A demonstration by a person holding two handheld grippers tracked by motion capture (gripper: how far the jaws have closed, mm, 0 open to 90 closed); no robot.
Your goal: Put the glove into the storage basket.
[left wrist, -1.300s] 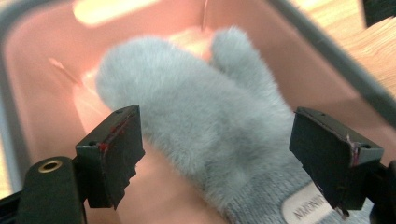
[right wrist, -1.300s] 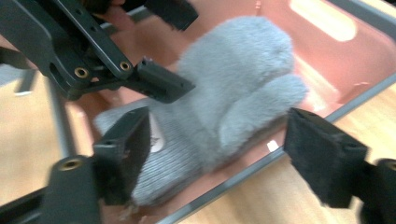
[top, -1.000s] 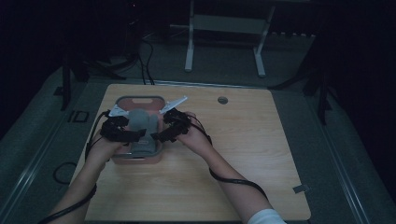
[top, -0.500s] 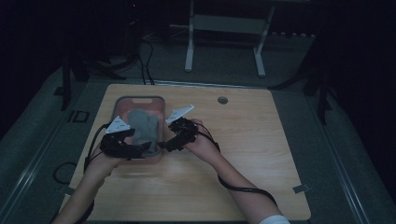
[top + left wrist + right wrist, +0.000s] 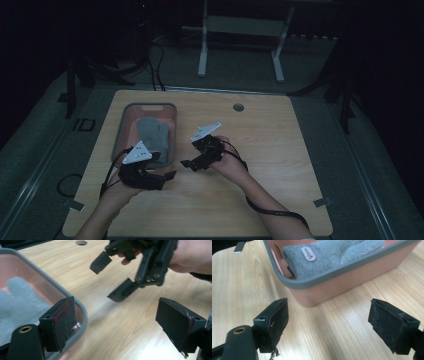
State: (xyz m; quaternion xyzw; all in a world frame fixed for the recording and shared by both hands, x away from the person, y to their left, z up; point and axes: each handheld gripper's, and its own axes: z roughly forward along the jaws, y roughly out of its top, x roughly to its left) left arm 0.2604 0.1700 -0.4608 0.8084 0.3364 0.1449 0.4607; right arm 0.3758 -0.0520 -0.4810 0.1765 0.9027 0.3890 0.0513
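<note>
So there's a grey knitted glove (image 5: 153, 134) lying flat inside a pink tray with a grey rim (image 5: 120, 131), which sits on the left half of a light wooden table (image 5: 280, 165), toward the far side. In the right gripper view the glove (image 5: 332, 255) has a small oval white tag sewn on near the cuff, with some tiny grey writing or a logo on it, but it's too small to read. No other lettering on the tray or the table that I can make out. The left gripper (image 5: 167, 176) sits at the tray's near end, just off its near right corner, with its jaws wide apart and nothing between them; in its own view one jaw stands in front of the tray's rim (image 5: 75, 301) and the other is out over bare wood. The right gripper (image 5: 186, 163) is just to the right of the tray, over the table, also with its jaws wide apart and holding nothing; its own view looks across bare wood at the tray's pink wall (image 5: 352, 282). Both grippers have a pale three-cornered plate on top and a black cable trailing back along the person's forearm. Farther out there's a round hole (image 5: 238, 107) in the tabletop near the far edge, and beyond the table a white metal stand (image 5: 240, 40) on the dark floor.
</note>
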